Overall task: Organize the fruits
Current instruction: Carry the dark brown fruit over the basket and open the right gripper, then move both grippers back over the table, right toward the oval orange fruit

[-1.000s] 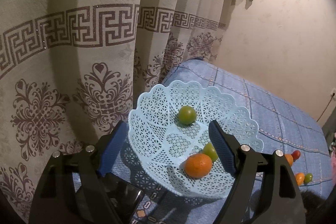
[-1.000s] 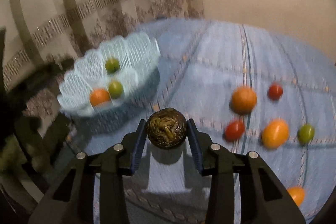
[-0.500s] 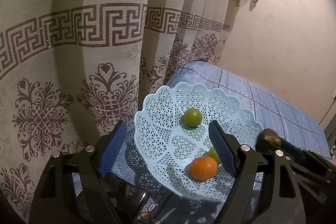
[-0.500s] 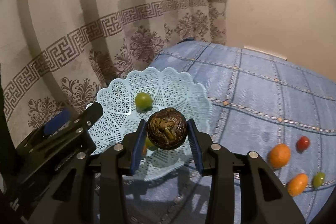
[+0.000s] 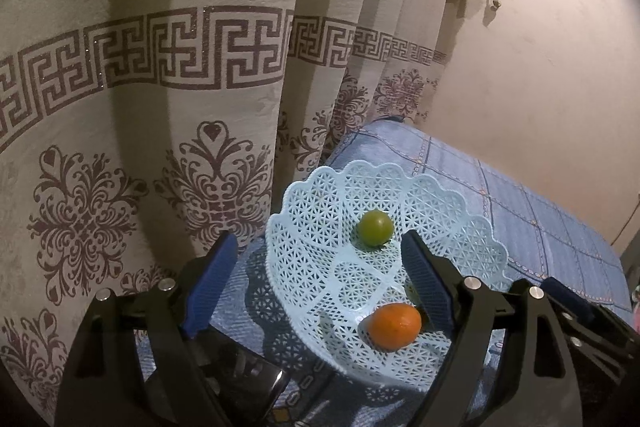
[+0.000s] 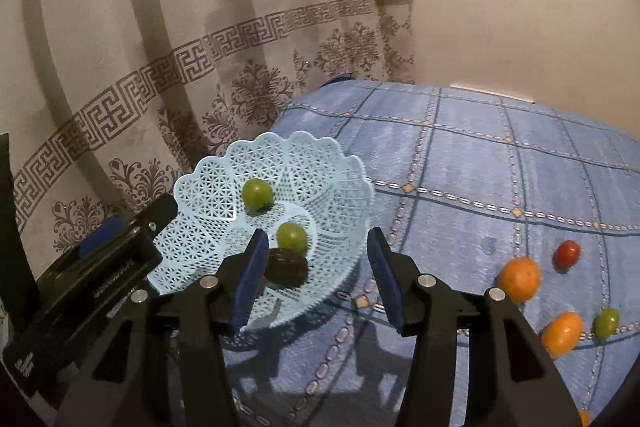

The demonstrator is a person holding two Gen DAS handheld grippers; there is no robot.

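Your right gripper (image 6: 316, 279) is spread wide and empty; the dark brown fruit (image 6: 287, 267) lies in the basket (image 6: 344, 187) just beyond its left finger. Your left gripper (image 5: 320, 287) gapes too.

Basket (image 6: 348, 187): pale blue plastic, openwork lattice, scalloped rim, shallow bowl form; stands on the blue checked bedcover close to the patterned curtain.

Contents:
- Green round fruit (image 6: 257, 193), on the far side of the basket floor.
- Second green round fruit (image 6: 292, 235), nearer the middle, touching the dark fruit.
- Dark brown wrinkled fruit (image 6: 287, 267), at the near side, lying free on the lattice.
- Orange fruit (image 5: 394, 325), oval and smooth, at the near wall as the left wrist view shows it.

Loose on the bedcover, well apart from the basket:
- Large orange fruit (image 6: 519, 279).
- Small red fruit (image 6: 566, 254), just beside it.
- Oval orange fruit (image 6: 561, 334).
- Small green fruit (image 6: 606, 323), just beside the oval one.
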